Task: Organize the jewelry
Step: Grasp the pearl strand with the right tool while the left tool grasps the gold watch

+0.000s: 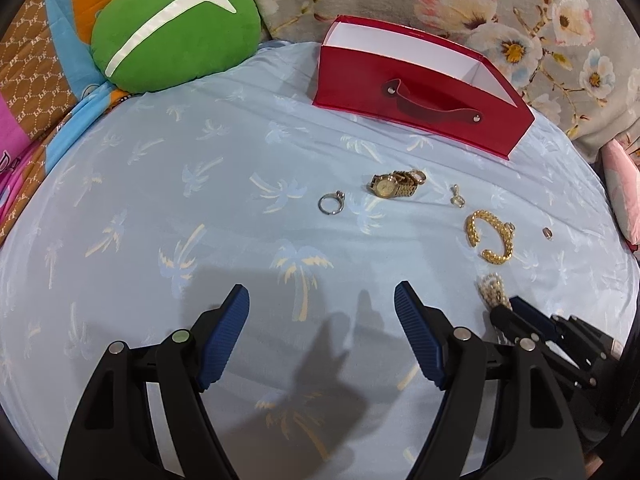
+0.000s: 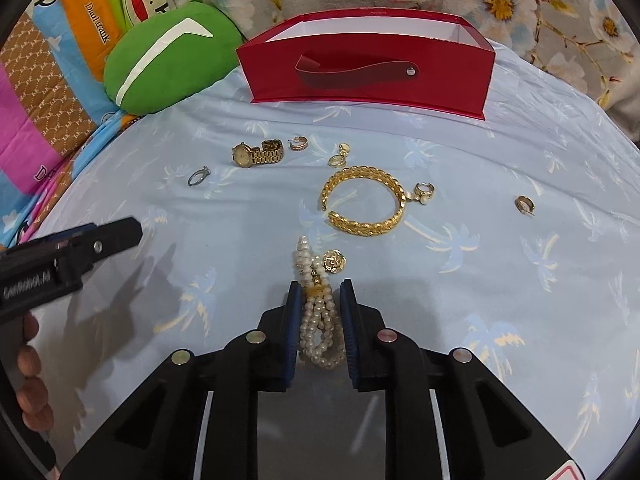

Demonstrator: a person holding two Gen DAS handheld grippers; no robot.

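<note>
The right gripper (image 2: 320, 300) clamps the pearl bracelet (image 2: 320, 320): light, limp, slippery beads, best held mid-bundle. The left gripper (image 1: 322, 304) stands released.

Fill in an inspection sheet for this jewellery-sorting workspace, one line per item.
Surface: pale blue bedsheet with palm-tree print, lightly wrinkled.
Job's things: open red rectangular box with strap handle at the back; gold wristwatch, silver ring, gold braided open bangle, small gold rings and earrings lie loose in front of it.
Clutter: green round plush cushion.
Grippers: left gripper open over bare sheet; right gripper closed on white pearl strand bracelet.
Cables: nothing seen.
Surroundings: floral grey blanket, striped cartoon-print bedding.
</note>
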